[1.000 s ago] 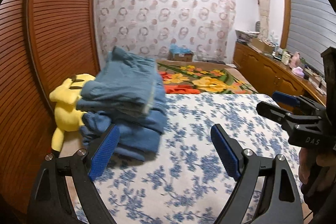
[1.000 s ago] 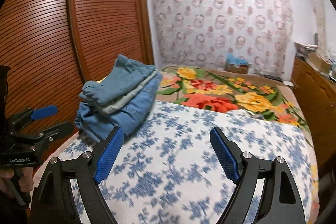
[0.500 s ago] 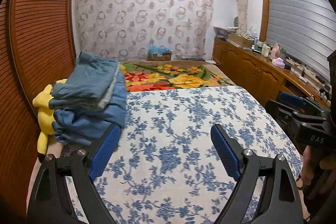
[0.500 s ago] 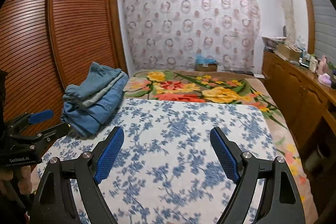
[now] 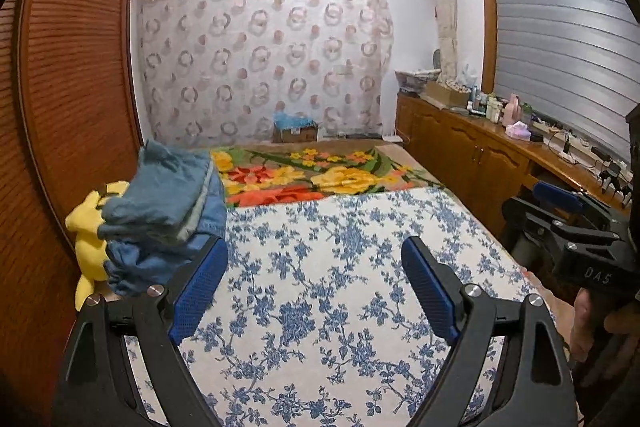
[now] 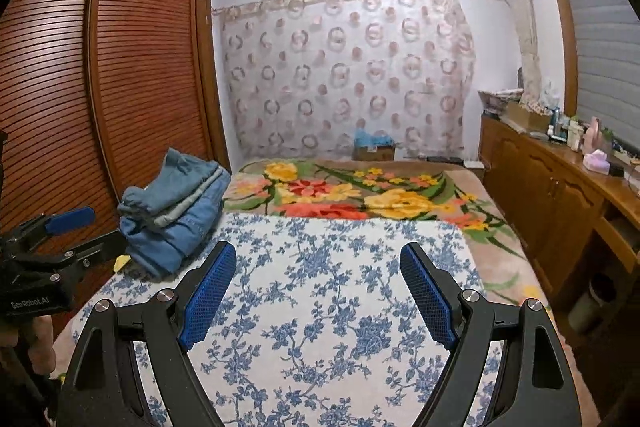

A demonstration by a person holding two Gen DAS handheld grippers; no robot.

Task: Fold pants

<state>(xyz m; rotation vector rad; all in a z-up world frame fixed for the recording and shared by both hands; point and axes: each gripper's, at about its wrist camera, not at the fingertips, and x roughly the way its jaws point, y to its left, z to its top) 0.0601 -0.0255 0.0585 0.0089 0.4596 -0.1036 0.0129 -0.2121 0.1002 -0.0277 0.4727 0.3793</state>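
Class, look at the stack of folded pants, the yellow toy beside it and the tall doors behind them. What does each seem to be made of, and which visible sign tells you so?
Stack of folded pants: probably denim, matte blue, with faded tones and thick folds.
Yellow toy: likely plush fabric, soft, rounded and dull.
Tall doors: apparently reddish-brown wood with a slight sheen, lined with horizontal slats.

The folded pants were blue denim, the bed sheet white with blue flowers, the plush toy yellow.
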